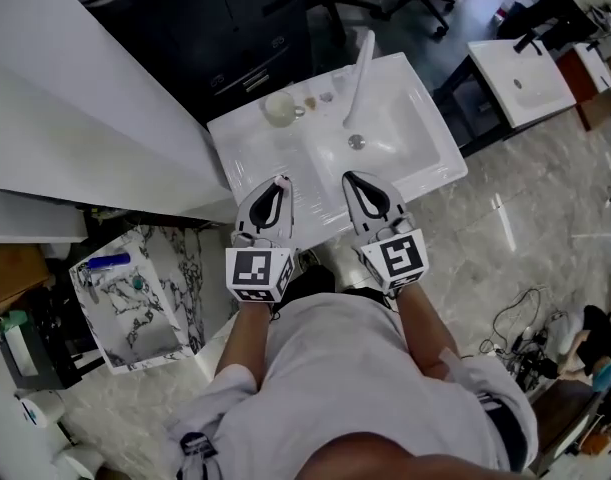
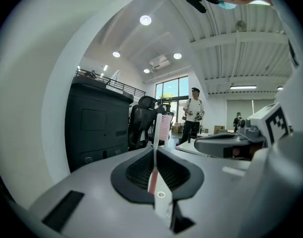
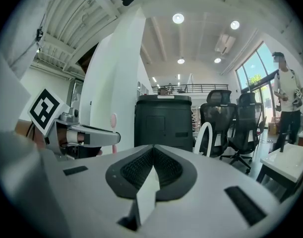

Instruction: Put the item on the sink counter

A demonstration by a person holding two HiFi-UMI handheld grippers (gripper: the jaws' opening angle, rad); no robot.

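A toothbrush (image 2: 161, 126) with pink bristles stands upright between the shut jaws of my left gripper (image 2: 155, 155). From above, its pink tip (image 1: 282, 180) shows at the nose of the left gripper (image 1: 276, 184), over the front left rim of the white sink counter (image 1: 247, 146). My right gripper (image 1: 352, 179) hangs beside it over the basin's front edge, shut with nothing in it (image 3: 152, 158). In the right gripper view the left gripper (image 3: 87, 138) and the brush head (image 3: 113, 120) show at the left.
On the counter are a white curved faucet (image 1: 361, 70), a drain (image 1: 356, 141), a pale cup (image 1: 279, 106) and small bits (image 1: 318, 98). A black cabinet (image 1: 235, 18) stands behind. A marble-patterned basin (image 1: 175, 268) lies lower left, another white sink (image 1: 520, 78) upper right, cables (image 1: 520, 333) on the floor.
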